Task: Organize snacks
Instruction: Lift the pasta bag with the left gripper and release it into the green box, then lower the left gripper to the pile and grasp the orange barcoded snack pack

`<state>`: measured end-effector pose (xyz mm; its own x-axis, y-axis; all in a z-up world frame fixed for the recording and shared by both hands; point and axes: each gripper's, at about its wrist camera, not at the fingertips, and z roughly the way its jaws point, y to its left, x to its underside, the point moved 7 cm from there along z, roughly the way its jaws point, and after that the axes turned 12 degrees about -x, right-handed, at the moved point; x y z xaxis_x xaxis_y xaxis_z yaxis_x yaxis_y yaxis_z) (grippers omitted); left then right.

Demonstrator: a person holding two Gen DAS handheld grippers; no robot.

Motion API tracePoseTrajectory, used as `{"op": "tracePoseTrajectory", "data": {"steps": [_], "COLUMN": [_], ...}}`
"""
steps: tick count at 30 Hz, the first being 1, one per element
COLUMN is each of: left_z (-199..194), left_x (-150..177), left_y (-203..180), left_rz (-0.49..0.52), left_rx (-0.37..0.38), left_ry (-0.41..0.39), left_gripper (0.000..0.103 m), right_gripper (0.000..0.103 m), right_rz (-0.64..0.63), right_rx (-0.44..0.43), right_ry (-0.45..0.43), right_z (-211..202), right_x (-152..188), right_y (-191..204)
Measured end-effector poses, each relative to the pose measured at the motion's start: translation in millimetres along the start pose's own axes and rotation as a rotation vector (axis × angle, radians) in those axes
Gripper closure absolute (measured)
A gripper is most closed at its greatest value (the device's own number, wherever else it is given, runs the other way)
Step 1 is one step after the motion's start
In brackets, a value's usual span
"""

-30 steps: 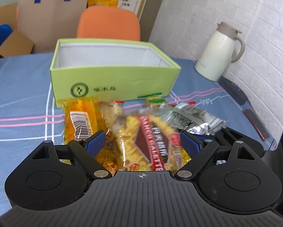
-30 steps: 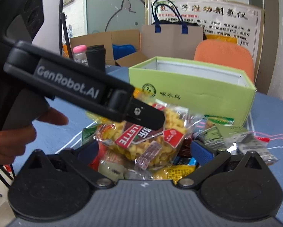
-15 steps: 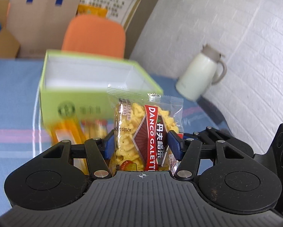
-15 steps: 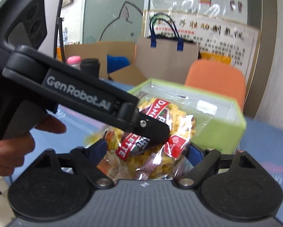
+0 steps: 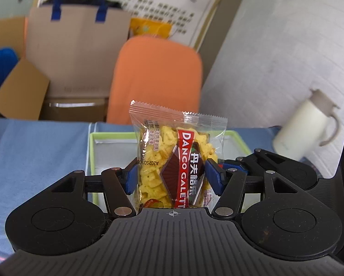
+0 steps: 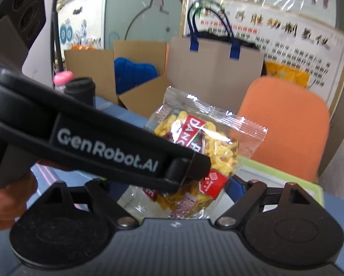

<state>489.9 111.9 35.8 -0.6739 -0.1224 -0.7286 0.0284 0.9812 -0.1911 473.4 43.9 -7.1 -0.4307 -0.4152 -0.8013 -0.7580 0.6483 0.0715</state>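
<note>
My left gripper [image 5: 169,177] is shut on a clear bag of yellow Danco Galette snacks [image 5: 172,158] and holds it upright in the air, above the near side of the light green open box [image 5: 91,151]. In the right wrist view the same bag [image 6: 202,147] hangs in front of the camera, gripped by the left gripper's black arm [image 6: 103,147]. My right gripper [image 6: 172,188] is open, its fingers apart on either side below the bag, not touching it. The box's green rim [image 6: 287,174] shows behind.
An orange chair [image 5: 155,76] stands behind the blue-clothed table [image 5: 33,151]. A cream thermos jug [image 5: 305,124] stands at the right by the white brick wall. Cardboard boxes and a brown paper bag [image 5: 77,50] stand behind. A black cup [image 6: 80,89] sits far left.
The left gripper closed on the snack bag in the pile and lifted it up and forward over the box. The right gripper rose along with it, still open.
</note>
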Motion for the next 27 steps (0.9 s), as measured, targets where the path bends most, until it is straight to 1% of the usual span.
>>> {"op": "tracePoseTrajectory", "data": {"steps": [2, 3, 4, 5, 7, 8, 9, 10, 11, 13, 16, 17, 18, 19, 21, 22, 23, 24, 27], "left_z": [15.4, 20.7, 24.9, 25.5, 18.6, 10.7, 1.3, -9.7, -19.9, -40.8, -71.8, -80.8, -89.7, -97.5, -108.5, -111.8, -115.3, -116.8, -115.8], "left_x": [0.6, 0.4, 0.2, 1.2, 2.4, 3.3, 4.6, 6.8, 9.2, 16.2, 30.0, 35.9, 42.4, 49.9, 64.6, 72.4, 81.5, 89.3, 115.5], "left_y": [6.4, 8.9, 11.2, 13.0, 16.3, 18.1, 19.9, 22.1, 24.0, 27.4, 33.7, 34.9, 35.3, 36.4, 37.9, 39.6, 41.2, 43.7, 50.1], "left_rz": [-0.002, 0.004, 0.014, 0.021, 0.029, 0.031, 0.028, 0.022, 0.017, 0.006, -0.013, -0.018, -0.022, -0.024, -0.032, -0.039, -0.045, -0.055, -0.087], "left_rx": [-0.014, -0.032, -0.057, -0.073, -0.083, -0.081, -0.079, -0.077, -0.071, -0.054, -0.031, -0.032, -0.033, -0.032, -0.027, -0.022, -0.015, -0.006, 0.024], "left_ry": [0.013, 0.009, 0.004, 0.000, -0.031, -0.056, -0.082, -0.109, -0.130, -0.159, -0.187, -0.194, -0.199, -0.199, -0.189, -0.179, -0.166, -0.150, -0.089], "left_gripper": [0.060, 0.058, 0.055, 0.048, 0.045, 0.042, 0.036, 0.033, 0.029, 0.028, 0.022, 0.021, 0.020, 0.020, 0.020, 0.020, 0.020, 0.020, 0.020], "right_gripper": [0.017, 0.016, 0.011, 0.010, 0.010, 0.010, 0.010, 0.006, 0.001, 0.001, 0.000, 0.000, 0.000, 0.000, 0.000, 0.000, 0.000, 0.000, 0.001], "right_rz": [0.014, 0.025, 0.037, 0.046, 0.065, 0.072, 0.077, 0.086, 0.095, 0.109, 0.127, 0.151, 0.179, 0.206, 0.234, 0.242, 0.251, 0.248, 0.189], "right_rx": [-0.012, -0.018, -0.021, -0.020, -0.007, -0.005, -0.002, 0.006, 0.016, 0.046, 0.097, 0.101, 0.076, 0.019, -0.137, -0.178, -0.174, -0.142, -0.042], "right_ry": [0.006, 0.008, 0.005, -0.003, -0.025, -0.046, -0.069, -0.090, -0.118, -0.154, -0.175, -0.179, -0.183, -0.192, -0.173, -0.163, -0.160, -0.148, -0.111], "right_z": [12.3, 16.5, 16.6, 13.8, 1.4, -8.0, -18.8, -30.0, -42.7, -64.2, -90.5, -98.0, -102.2, -107.1, -107.9, -107.2, -106.1, -104.5, -94.0], "right_x": [1.2, 1.0, 2.6, 4.7, 8.4, 9.7, 10.9, 12.2, 13.0, 14.6, 21.4, 26.7, 31.8, 40.2, 58.7, 68.5, 77.7, 85.8, 104.5], "right_y": [-7.8, -11.9, -14.4, -16.2, -17.0, -15.7, -13.1, -9.9, -5.4, 3.4, 21.9, 30.4, 37.9, 47.1, 70.5, 80.4, 88.5, 97.2, 119.8]}}
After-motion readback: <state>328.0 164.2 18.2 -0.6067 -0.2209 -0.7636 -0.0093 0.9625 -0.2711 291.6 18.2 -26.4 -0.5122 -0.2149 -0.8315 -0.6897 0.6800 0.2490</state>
